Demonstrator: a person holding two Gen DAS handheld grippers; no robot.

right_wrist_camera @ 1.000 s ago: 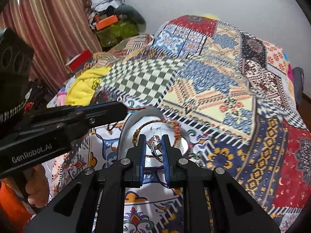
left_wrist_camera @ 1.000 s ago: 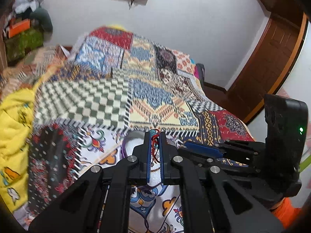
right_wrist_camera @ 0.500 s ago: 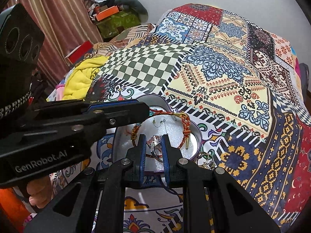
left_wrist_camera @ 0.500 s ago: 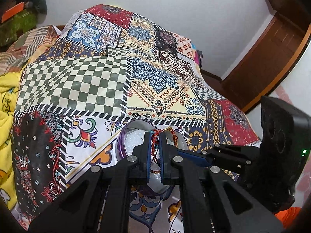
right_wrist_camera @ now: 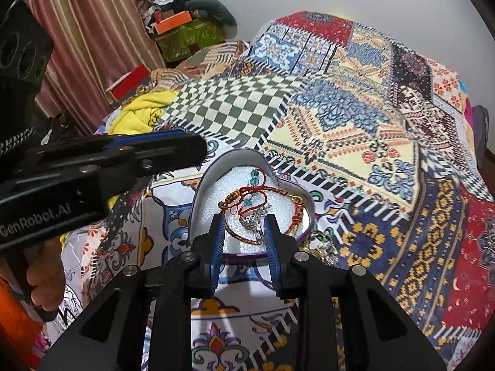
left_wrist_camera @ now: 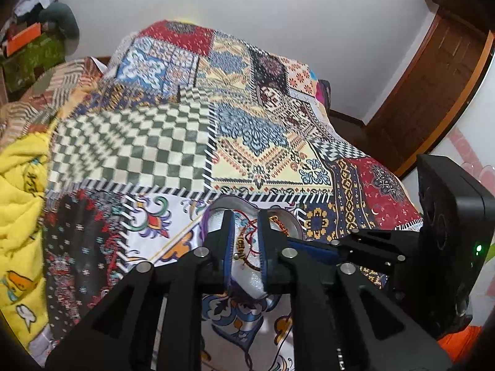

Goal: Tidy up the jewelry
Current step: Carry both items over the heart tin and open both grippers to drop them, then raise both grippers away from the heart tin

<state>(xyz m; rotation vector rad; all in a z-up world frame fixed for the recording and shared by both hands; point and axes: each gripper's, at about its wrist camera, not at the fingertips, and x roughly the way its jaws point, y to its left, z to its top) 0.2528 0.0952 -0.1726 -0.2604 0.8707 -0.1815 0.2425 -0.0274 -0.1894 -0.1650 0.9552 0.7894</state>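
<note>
A heart-shaped box with white foam lining sits on the patchwork bedspread; it also shows in the left wrist view. Inside lie a red thread bracelet with blue beads, a beaded bangle and a silver ring. My right gripper is open, just above the ring at the box's near edge. My left gripper is open over the box, with the red bracelet lying between its fingers. The left gripper also shows from the side in the right wrist view.
More jewelry lies on the bedspread right of the box. A yellow blanket is bunched at the bed's left. Clutter and boxes stand by the curtain. A wooden door is at the right.
Both grippers opened. The red bracelet dropped from my left gripper and the silver ring from my right gripper into the heart-shaped box. Both grippers have pulled back slightly.
</note>
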